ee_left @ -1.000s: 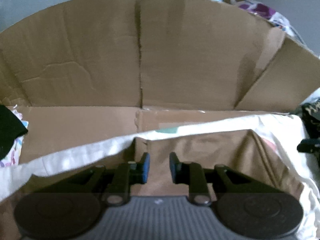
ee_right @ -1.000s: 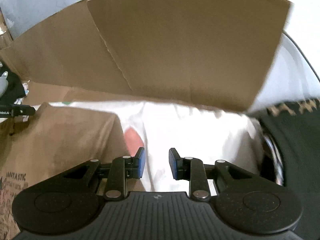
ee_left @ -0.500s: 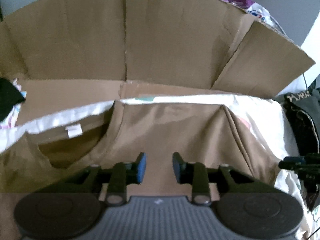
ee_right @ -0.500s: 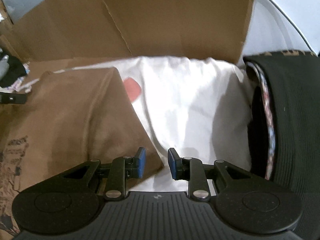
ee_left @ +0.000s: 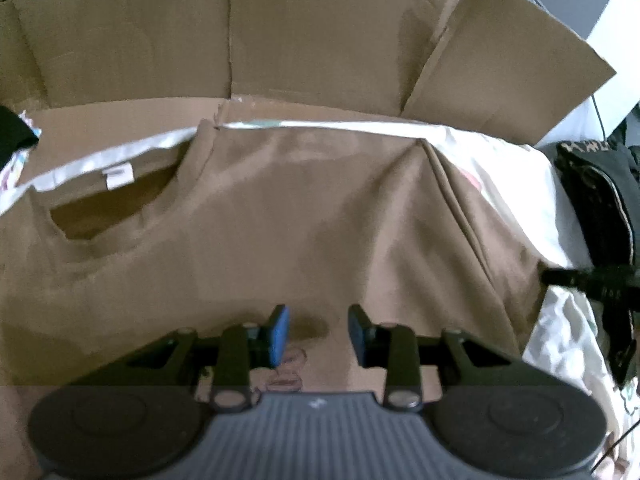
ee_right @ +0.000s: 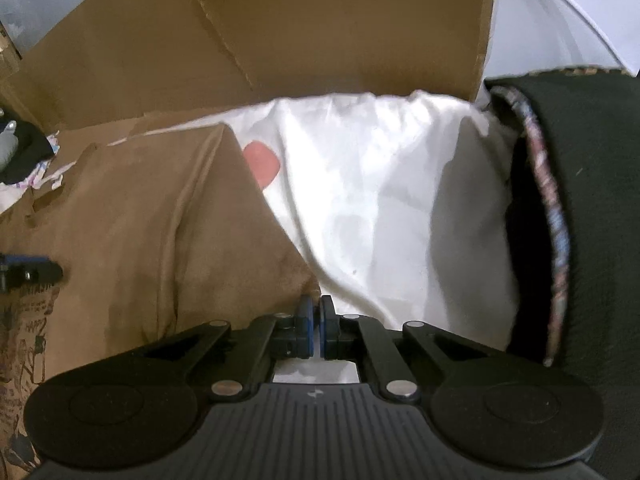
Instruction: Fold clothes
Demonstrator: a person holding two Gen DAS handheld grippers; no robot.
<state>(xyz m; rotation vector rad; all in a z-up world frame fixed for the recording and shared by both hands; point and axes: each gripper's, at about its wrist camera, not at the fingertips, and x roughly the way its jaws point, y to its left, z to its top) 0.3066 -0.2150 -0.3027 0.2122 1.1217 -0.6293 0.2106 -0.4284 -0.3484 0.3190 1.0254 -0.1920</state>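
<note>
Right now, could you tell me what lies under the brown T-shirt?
A white cloth lies under the brown T-shirt, showing along its far edge and beside its sleeve. A pink patch peeks out there. Whatever the cloth carries beneath the shirt is covered.

Looks like home, likely bedroom or laundry corner. White sheet [ee_right: 380, 200] spread as work surface, opened cardboard box [ee_left: 320, 40] propped behind, brown T-shirt [ee_left: 280, 220] laid out, dark folded garments [ee_right: 592, 208] stacked at side, more patterned fabric [ee_right: 38, 172] nearby.
</note>
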